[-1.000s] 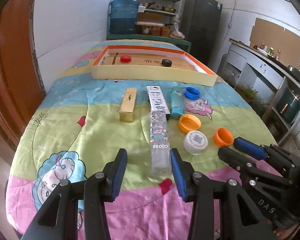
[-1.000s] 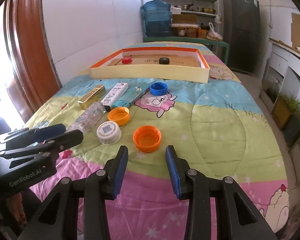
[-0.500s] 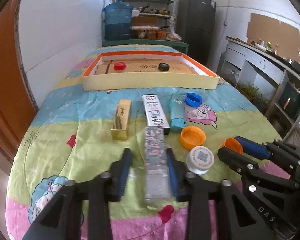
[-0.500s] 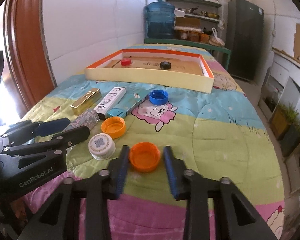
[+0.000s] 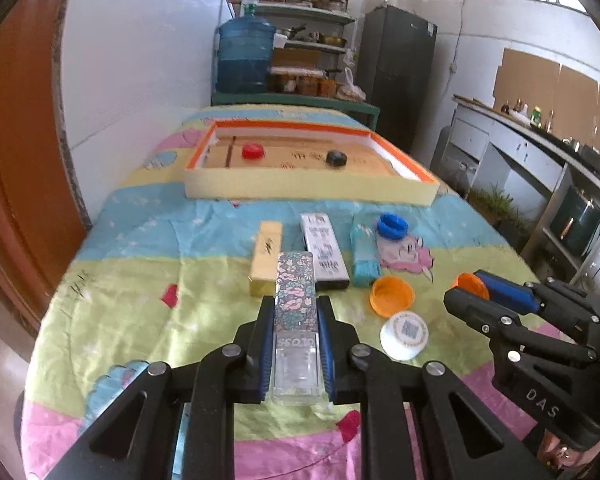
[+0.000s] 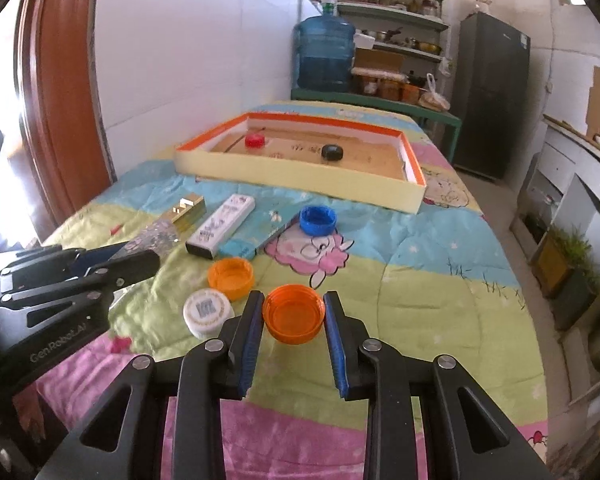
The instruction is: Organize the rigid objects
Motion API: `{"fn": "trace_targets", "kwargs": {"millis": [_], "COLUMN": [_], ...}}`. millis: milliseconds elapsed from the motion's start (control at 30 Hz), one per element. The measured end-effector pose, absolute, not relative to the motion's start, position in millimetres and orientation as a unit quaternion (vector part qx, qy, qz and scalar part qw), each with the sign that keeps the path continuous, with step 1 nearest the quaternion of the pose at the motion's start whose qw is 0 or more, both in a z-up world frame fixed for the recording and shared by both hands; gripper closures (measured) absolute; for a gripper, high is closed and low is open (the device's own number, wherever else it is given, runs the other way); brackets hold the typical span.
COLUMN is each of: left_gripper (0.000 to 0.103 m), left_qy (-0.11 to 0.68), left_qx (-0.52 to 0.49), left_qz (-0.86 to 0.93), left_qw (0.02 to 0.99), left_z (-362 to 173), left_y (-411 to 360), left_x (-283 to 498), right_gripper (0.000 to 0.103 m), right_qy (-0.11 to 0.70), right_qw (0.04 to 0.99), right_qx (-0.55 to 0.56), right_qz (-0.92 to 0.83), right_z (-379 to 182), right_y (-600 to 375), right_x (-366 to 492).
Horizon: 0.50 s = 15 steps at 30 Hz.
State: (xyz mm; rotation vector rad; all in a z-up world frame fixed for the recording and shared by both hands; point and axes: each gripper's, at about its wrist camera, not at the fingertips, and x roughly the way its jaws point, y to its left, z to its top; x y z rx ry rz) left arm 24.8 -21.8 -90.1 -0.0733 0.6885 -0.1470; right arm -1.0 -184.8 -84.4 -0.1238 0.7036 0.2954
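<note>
The left gripper [image 5: 295, 322] is clamping one floral-printed clear case [image 5: 295, 304] between its blue pads, having just been closing on it; the case is pointing away over the quilt [image 5: 120, 300]. The right gripper [image 6: 294, 314] is squeezing one orange cap [image 6: 293, 313], open side up, its jaws pressing on both sides of the rim.

Just beyond, two more caps are lying loose together: one white cap [image 6: 208, 312] with a printed code on top, and a second orange cap [image 6: 231, 277] touching or just beside it. Farther on, three long boxes are lying side by side: one gold box [image 5: 265, 258], one white printed box [image 5: 325, 251], and one teal box [image 5: 363, 254]. One blue cap [image 6: 318, 219] is sitting at the teal box's far end.

Beyond these, one shallow tray [image 6: 292, 174] with an orange rim is resting across the quilt, holding two caps well apart: one red cap [image 6: 255, 140] towards its left and one black cap [image 6: 332, 152] nearer its middle.

At the far end, one blue water jug [image 6: 326, 54] is standing beside shelves and one dark refrigerator [image 6: 494, 96].
</note>
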Motion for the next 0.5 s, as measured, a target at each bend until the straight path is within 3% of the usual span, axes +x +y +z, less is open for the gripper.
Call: {"fn": "trace_targets", "kwargs": {"millis": [500], "left_gripper": [0.083], "left_qy": [0.315], "left_qx": [-0.040], "left_qz": [-0.067], "left_qw": [0.946], "left_z": [-45], "left_y": [-11], "left_x": [30], "right_gripper": [0.072], "right_qy": [0.329], "right_qw": [0.932], "right_qx": [-0.029], "right_qz": [0.152], "right_z": [-46], "right_y": [-184], "right_x": [16]}}
